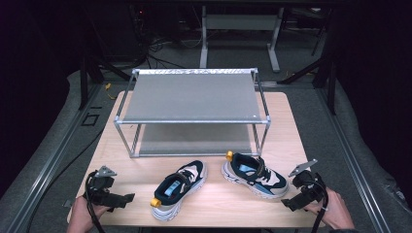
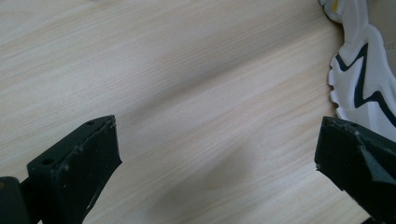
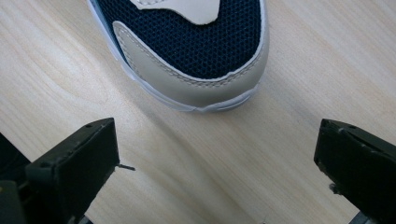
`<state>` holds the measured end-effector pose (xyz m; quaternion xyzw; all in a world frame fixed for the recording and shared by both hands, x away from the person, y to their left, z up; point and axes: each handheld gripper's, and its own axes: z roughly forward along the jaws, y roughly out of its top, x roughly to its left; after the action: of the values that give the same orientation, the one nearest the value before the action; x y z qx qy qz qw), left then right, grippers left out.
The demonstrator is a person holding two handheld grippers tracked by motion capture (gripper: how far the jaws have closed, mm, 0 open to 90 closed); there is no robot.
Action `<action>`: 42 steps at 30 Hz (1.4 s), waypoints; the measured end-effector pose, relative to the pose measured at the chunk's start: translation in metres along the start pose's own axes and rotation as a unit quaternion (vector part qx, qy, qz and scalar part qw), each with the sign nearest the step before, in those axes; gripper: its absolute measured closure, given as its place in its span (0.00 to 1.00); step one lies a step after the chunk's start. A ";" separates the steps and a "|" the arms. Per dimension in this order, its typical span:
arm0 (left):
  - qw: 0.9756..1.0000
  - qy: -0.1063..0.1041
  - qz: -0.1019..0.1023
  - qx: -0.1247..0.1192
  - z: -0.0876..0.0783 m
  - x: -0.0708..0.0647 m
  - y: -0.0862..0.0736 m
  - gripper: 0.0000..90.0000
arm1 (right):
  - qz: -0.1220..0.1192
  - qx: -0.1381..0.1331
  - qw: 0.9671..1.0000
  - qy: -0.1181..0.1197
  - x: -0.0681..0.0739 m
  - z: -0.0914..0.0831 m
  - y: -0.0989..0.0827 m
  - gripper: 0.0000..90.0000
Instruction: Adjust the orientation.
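Note:
Two navy, beige and white sneakers lie on the wooden table (image 1: 121, 167). The left sneaker (image 1: 179, 188) points up and right, its yellow heel tab toward the front edge. The right sneaker (image 1: 254, 174) points right, its toe (image 3: 196, 51) just ahead of my right gripper (image 1: 290, 202). That gripper (image 3: 217, 163) is open with bare wood between its jaws. My left gripper (image 1: 125, 198) rests near the front left, open (image 2: 217, 163) and holding nothing, with the left sneaker's white sole (image 2: 362, 79) off to its right.
A two-tier metal shoe rack (image 1: 192, 97) with grey shelves stands at the back of the table, both shelves bare. Dark floor, cables and desk legs lie beyond. A hand holds each gripper at the table's front edge.

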<state>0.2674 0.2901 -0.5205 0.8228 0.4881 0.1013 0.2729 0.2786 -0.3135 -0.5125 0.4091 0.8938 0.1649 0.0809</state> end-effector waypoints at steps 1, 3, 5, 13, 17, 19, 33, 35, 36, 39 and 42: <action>1.000 -0.001 0.001 0.003 -0.001 0.000 0.001 0.00 | 0.000 0.000 1.000 0.000 0.000 0.000 0.000 0.00; 1.000 -0.004 0.000 0.005 -0.003 -0.001 0.002 0.00 | -0.001 0.011 1.000 0.002 0.000 -0.001 0.001 0.00; 1.000 -0.004 0.002 0.005 -0.007 -0.003 0.004 0.00 | -0.001 0.006 1.000 -0.005 0.001 -0.001 0.001 0.00; 0.999 -0.014 0.024 0.023 -0.022 -0.016 0.017 0.00 | -0.002 0.015 1.000 -0.002 0.000 0.000 0.004 0.00; 0.999 -0.019 0.038 0.029 -0.029 -0.024 0.025 0.00 | 0.000 0.012 1.000 -0.005 0.000 0.000 0.004 0.00; 0.998 -0.022 0.042 0.033 -0.031 -0.029 0.029 0.00 | 0.002 0.009 1.000 -0.001 -0.001 0.000 0.003 0.00; 0.996 -0.033 0.080 0.024 -0.034 -0.074 0.051 0.00 | 0.013 -0.002 1.000 -0.008 -0.001 -0.001 0.000 0.00; 0.996 -0.030 0.083 0.015 -0.035 -0.079 0.053 0.00 | 0.013 -0.003 1.000 -0.008 0.000 -0.001 0.000 0.00; 0.996 -0.031 0.086 0.005 -0.035 -0.085 0.054 0.00 | 0.014 -0.004 1.000 -0.008 0.000 0.000 0.000 0.00; 0.996 -0.030 0.088 -0.003 -0.033 -0.094 0.055 0.00 | 0.014 -0.003 1.000 -0.008 0.001 0.001 0.000 0.00; 0.996 -0.030 0.089 -0.010 -0.027 -0.102 0.056 0.00 | 0.015 -0.002 1.000 -0.008 0.001 0.002 0.000 0.00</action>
<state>0.2466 0.1911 -0.4566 0.8630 0.4033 0.1058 0.2852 0.2784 -0.3128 -0.5143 0.4235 0.8867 0.1647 0.0860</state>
